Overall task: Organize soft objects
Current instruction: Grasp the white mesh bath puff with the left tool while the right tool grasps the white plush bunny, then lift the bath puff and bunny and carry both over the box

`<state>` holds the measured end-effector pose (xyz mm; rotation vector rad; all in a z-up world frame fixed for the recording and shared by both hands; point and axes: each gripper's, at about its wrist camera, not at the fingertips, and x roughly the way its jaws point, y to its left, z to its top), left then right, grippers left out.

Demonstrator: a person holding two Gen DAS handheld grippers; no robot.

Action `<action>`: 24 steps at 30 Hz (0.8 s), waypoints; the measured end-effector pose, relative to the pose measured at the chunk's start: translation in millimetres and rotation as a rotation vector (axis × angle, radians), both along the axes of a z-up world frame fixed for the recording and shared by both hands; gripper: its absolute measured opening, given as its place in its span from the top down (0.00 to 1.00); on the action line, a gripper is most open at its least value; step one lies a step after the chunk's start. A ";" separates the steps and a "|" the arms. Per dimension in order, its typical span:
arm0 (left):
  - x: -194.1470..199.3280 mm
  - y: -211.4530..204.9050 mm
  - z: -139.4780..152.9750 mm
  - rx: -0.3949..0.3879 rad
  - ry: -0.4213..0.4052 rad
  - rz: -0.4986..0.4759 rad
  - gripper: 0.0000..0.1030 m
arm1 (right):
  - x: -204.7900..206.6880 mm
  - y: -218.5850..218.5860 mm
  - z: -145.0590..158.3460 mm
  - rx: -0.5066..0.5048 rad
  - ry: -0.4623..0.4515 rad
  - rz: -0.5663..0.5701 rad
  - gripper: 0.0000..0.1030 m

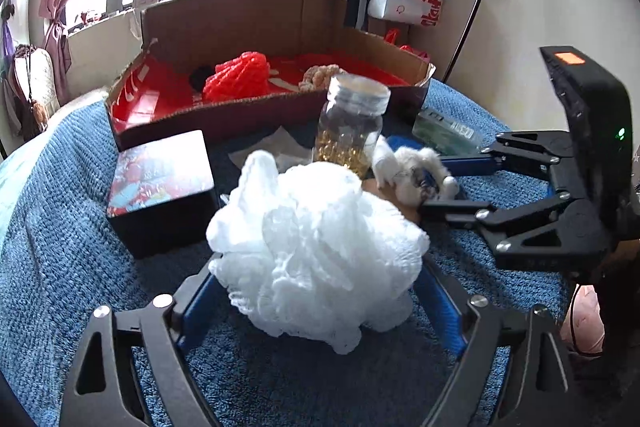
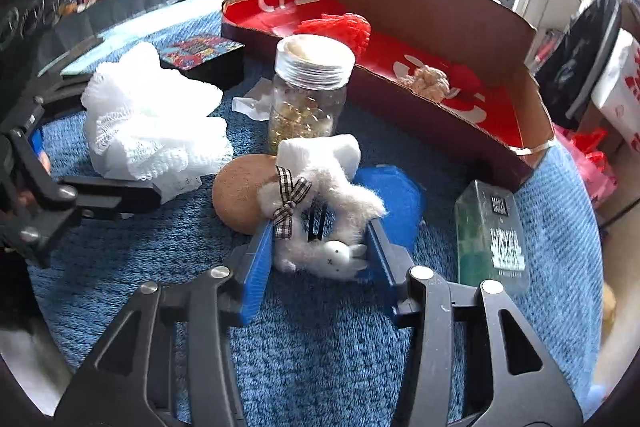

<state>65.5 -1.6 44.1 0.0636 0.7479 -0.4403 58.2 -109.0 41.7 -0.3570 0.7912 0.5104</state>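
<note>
My left claw (image 1: 316, 291): jaws spread wide around the white mesh pouf (image 1: 316, 247), blue pads at its flanks; I cannot tell whether they press it. The pouf rests on the blue blanket (image 1: 60, 207), near its middle.

My right claw (image 2: 320, 251): jaws partly closed, pads against both sides of the white fluffy rabbit toy (image 2: 320, 211), which lies on the blanket beside a cork disc (image 2: 240, 191), in front of the glass jar (image 2: 308, 95).

Cardboard box (image 2: 440, 7) at the blanket's far edge: holds a red mesh pouf (image 2: 344, 27).
</note>
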 end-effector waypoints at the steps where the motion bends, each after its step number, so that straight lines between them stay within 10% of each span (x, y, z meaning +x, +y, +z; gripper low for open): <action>1: 0.6 -0.3 -2.1 0.000 0.010 -0.001 0.17 | -1.7 -3.6 0.7 0.020 0.010 -0.006 0.58; 14: -0.2 -0.6 -4.3 0.007 0.020 0.011 0.15 | -29.3 -25.2 -0.7 0.061 0.071 -0.129 0.55; 18: 0.5 0.0 -4.4 0.010 0.019 0.019 0.07 | -29.2 -29.3 -0.2 0.094 0.069 -0.168 0.29; 24: 0.6 1.9 -2.3 0.011 0.008 0.036 0.09 | -24.4 -27.7 -2.2 0.109 0.066 -0.203 0.27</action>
